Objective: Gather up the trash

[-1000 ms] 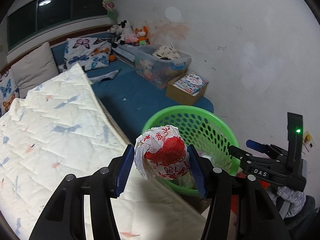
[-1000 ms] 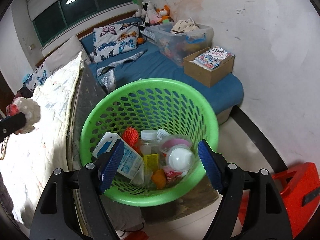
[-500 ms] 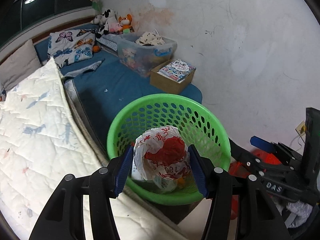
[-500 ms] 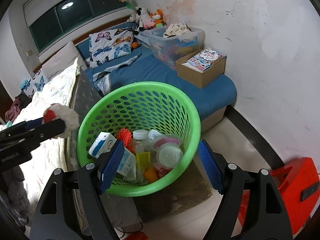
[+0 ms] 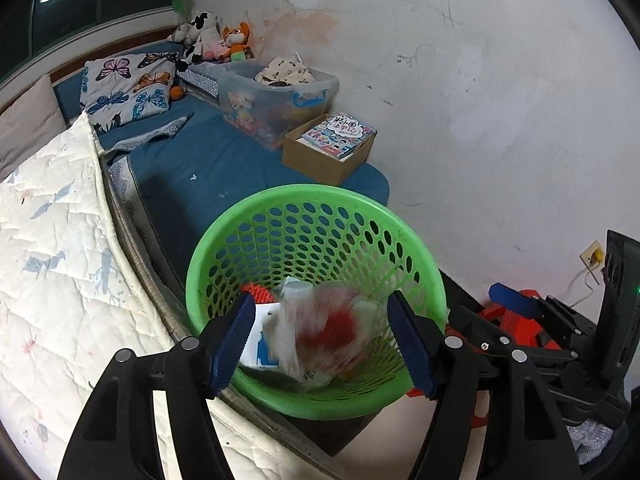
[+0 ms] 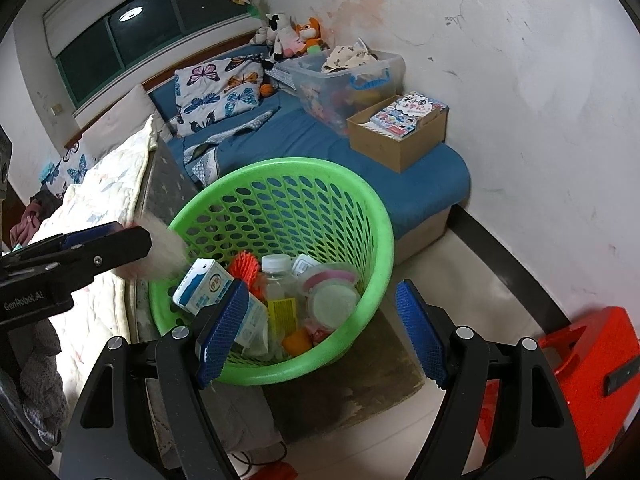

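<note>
1. Scuffed white plaster wall (image 5: 460,92) closes off the room behind everything I see.
2. Nearest to me, my left gripper (image 5: 320,340) has its ribbed blue pads spread wide, touching nothing.
3. Between them a crumpled white-and-red wrapper (image 5: 324,336) shows as a motion-blurred smear over the basket's mouth, clear of both pads; I cannot tell whether it rests on the pile yet.
4. My right gripper (image 6: 320,332) is likewise splayed apart and empty, hovering over the near rim.
5. Just beyond sits the green basket (image 6: 378,216), round, glossy plastic, its wall perforated with oval holes.
6. Inside it I see a white-and-blue carton (image 6: 204,286), a clear bottle with a white cap (image 6: 276,268), a spiky orange-red net (image 6: 248,268), a yellow label (image 6: 282,312), round pink-rimmed plastic lids (image 6: 332,292) and a small orange piece (image 6: 296,340).
7. Beside the basket lies a quilted cream bedspread (image 5: 52,260) with faded prints.
8. A red plastic stool (image 6: 580,348) stands on the floor on the other side.
9. Farther back, a blue mattress cover (image 5: 208,164) carries an open cardboard box (image 5: 324,156) holding colourful books.
10. Behind that box, a clear lidless storage bin (image 5: 276,96) holds toys, with patterned cloth on top.
11. Butterfly pillows (image 6: 216,92) and plush animals (image 6: 288,34) sit farthest away.
</note>
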{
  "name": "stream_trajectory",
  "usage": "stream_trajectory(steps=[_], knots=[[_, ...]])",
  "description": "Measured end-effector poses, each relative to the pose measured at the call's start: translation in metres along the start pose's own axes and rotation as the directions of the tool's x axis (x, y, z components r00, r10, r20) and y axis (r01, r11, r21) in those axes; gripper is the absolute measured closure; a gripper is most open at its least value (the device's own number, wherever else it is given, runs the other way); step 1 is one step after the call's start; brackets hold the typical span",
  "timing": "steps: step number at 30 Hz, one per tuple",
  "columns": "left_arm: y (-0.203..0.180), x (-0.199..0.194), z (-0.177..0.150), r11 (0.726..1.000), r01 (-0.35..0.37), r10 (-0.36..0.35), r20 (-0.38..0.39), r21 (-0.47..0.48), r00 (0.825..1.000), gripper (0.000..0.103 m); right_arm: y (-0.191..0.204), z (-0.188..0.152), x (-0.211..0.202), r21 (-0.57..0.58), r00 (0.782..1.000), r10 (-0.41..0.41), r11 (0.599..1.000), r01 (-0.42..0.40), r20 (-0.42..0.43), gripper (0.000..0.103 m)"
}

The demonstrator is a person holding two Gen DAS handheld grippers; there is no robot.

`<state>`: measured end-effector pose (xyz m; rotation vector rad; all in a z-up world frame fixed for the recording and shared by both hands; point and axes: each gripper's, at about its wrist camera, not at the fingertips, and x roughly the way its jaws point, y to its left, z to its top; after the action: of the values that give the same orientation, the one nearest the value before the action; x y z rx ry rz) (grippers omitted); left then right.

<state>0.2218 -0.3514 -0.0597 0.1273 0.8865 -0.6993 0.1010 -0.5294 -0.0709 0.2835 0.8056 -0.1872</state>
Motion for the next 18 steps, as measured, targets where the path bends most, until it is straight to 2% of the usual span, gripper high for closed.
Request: stream_trajectory(steps=[8,18], knots=[[0.005,-0.012,-0.004,1.0,0.007,-0.007,0.017,-0.003,1.0,0.037,0.002,-0.002,-0.003,0.001,1.0,0.003,1.0,-0.003,0.005,0.027],[0.029,-0.054,-0.02,0.998,-0.068,0.068,0.066,-0.012,0.995,0.036,0.026,-0.004,-0.016,-0.028,0.999,0.045,0.999,-0.044,0.012,0.027]])
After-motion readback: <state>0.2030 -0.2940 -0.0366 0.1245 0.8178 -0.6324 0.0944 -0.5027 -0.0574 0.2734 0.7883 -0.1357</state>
